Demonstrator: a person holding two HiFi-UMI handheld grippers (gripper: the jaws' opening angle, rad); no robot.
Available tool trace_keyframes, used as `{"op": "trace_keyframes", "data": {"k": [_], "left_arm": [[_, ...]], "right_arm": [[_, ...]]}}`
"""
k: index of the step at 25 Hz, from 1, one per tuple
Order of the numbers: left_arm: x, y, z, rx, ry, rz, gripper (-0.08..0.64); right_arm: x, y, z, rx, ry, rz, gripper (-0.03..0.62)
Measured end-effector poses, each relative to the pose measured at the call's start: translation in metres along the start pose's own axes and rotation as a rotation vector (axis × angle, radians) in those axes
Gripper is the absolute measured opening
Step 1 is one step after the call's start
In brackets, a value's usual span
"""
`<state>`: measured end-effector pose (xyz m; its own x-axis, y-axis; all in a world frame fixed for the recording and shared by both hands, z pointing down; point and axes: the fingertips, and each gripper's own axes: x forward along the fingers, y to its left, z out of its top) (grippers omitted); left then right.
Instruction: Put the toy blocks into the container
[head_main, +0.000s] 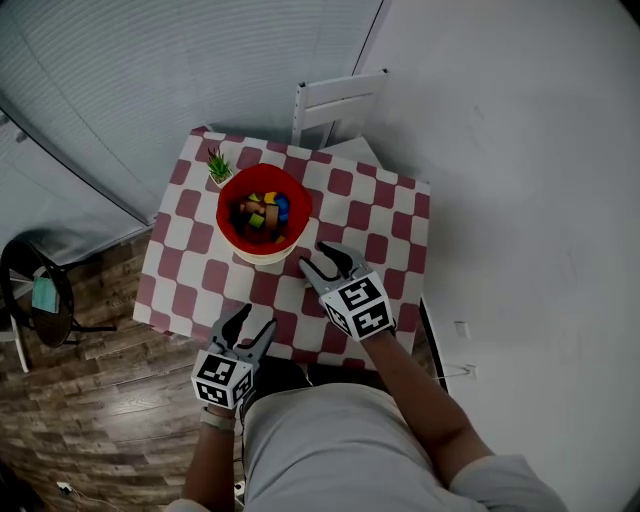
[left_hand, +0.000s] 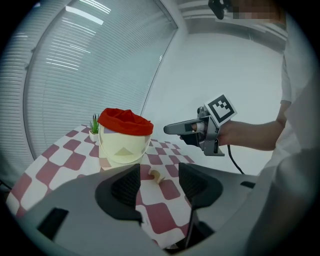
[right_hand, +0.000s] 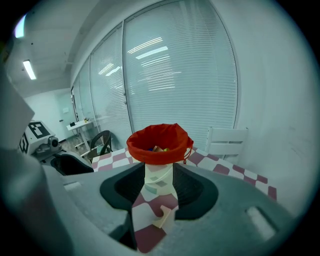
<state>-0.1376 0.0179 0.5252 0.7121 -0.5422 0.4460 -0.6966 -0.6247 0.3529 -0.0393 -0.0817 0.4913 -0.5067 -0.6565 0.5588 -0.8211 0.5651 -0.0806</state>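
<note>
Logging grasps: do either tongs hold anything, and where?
Nothing held. The left tongs and right tongs are open; the beige block lies on the table.

We are looking down on a small table (head_main: 395, 250) that is wearing a red-and-white checked cloth (left_hand: 65, 160). The container (left_hand: 122, 150), a cream bucket with a red liner folded over its rim, is standing upright on the cloth toward the far left. A little potted plant (head_main: 219, 166) is sitting just beside it at the far corner. One small pale block (left_hand: 156, 176) is lying on the cloth near the container's base, not touching it.
</note>
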Motion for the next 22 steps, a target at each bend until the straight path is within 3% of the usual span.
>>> {"op": "trace_keyframes", "data": {"k": [12, 22], "left_arm": [[-0.013, -0.025, -0.027, -0.035, 0.025, 0.065, 0.225], [-0.028, -0.025, -0.046, -0.056, 0.044, 0.092, 0.225]], "right_arm": [[0.006, 0.01, -0.073, 0.008, 0.118, 0.046, 0.161], [0.025, 0.015, -0.132, 0.012, 0.229, 0.035, 0.161]]}}
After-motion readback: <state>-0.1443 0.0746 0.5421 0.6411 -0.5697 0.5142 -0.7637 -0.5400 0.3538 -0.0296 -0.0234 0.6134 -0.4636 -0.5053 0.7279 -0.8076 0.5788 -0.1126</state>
